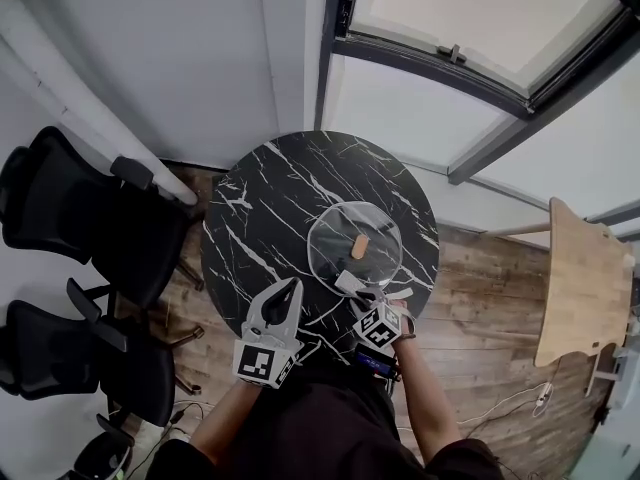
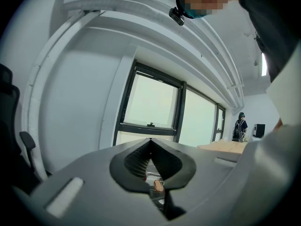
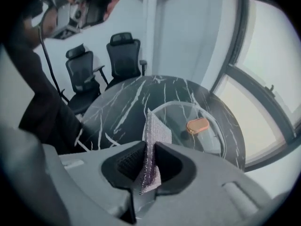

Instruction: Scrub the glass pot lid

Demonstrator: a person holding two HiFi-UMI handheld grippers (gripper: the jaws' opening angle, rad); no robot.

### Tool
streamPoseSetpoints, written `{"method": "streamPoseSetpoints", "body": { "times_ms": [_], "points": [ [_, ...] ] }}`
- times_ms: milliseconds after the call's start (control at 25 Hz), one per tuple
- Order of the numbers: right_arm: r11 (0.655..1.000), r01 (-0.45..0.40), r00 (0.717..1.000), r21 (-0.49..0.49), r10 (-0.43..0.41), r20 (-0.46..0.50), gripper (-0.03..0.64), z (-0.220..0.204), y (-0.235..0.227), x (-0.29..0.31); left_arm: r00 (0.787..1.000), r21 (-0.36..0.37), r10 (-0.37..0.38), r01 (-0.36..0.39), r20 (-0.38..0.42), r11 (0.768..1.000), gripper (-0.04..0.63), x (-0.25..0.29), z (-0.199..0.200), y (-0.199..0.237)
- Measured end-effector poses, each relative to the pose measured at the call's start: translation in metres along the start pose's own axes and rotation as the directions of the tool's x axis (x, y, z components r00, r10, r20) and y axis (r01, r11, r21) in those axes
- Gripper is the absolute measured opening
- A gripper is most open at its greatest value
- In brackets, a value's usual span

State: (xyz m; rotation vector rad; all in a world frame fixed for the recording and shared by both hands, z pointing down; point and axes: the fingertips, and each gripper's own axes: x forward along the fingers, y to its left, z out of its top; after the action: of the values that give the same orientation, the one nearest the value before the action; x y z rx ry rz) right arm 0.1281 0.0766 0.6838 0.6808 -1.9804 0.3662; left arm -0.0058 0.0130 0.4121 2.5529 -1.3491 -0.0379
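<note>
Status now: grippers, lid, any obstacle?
Left gripper shut, empty. Right gripper shut on scouring cloth. Glass lid flat on marble table, knob up. Nothing blocking.

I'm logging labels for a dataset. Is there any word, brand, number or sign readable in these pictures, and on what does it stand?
No readable text in any view.
Left gripper, marker cube: black-and-white square patterns only, no letters or numbers.
Right gripper, its marker cube: the same.
Glass pot lid: no print visible.
Scouring pad: no label visible.
</note>
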Motion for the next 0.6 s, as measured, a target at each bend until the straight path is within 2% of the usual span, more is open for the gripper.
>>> {"method": "streamPoseSetpoints", "body": {
  "times_ms": [80,120,200,280,360,480,520,600],
  "points": [
    [0.995,0.0,0.99,0.105,-0.015,0.139,0.063,0.023,-0.003,-0.026,1.0,-0.003,-0.017,0.017,-0.017,1.0,0.002,0.001,-0.004,-0.003],
    [0.987,0.006,0.975,0.158,-0.04,0.217,0.064,0.037,-0.008,-0.041,0.999,-0.004,-0.025,0.025,-0.021,1.0,0.002,0.002,-0.006,-0.004],
    [0.967,0.022,0.927,0.254,-0.115,0.357,0.064,0.068,-0.02,-0.073,0.999,0.005,-0.034,0.035,-0.02,0.999,0.002,0.004,-0.006,-0.006],
    [0.939,0.023,0.867,0.343,-0.19,0.461,0.066,0.089,-0.033,-0.102,0.999,0.013,-0.037,0.037,-0.01,0.999,0.002,0.005,0.001,-0.009],
    [0.9,-0.007,0.793,0.435,-0.26,0.551,0.066,0.102,-0.045,-0.132,0.999,0.015,-0.04,0.04,0.006,0.999,0.002,0.005,0.01,-0.014],
    [0.848,-0.043,0.642,0.529,-0.382,0.664,0.067,0.12,-0.065,-0.185,0.998,0.028,-0.05,0.049,0.036,0.998,0.002,0.005,0.026,-0.019],
    [0.843,-0.022,0.597,0.537,-0.42,0.683,0.067,0.124,-0.069,-0.202,0.997,0.033,-0.051,0.049,0.05,0.998,0.002,0.005,0.032,-0.021],
    [0.842,0.065,0.532,0.535,-0.483,0.696,0.067,0.127,-0.071,-0.227,0.996,0.046,-0.051,0.048,0.075,0.998,0.002,0.003,0.041,-0.025]
  ]
}}
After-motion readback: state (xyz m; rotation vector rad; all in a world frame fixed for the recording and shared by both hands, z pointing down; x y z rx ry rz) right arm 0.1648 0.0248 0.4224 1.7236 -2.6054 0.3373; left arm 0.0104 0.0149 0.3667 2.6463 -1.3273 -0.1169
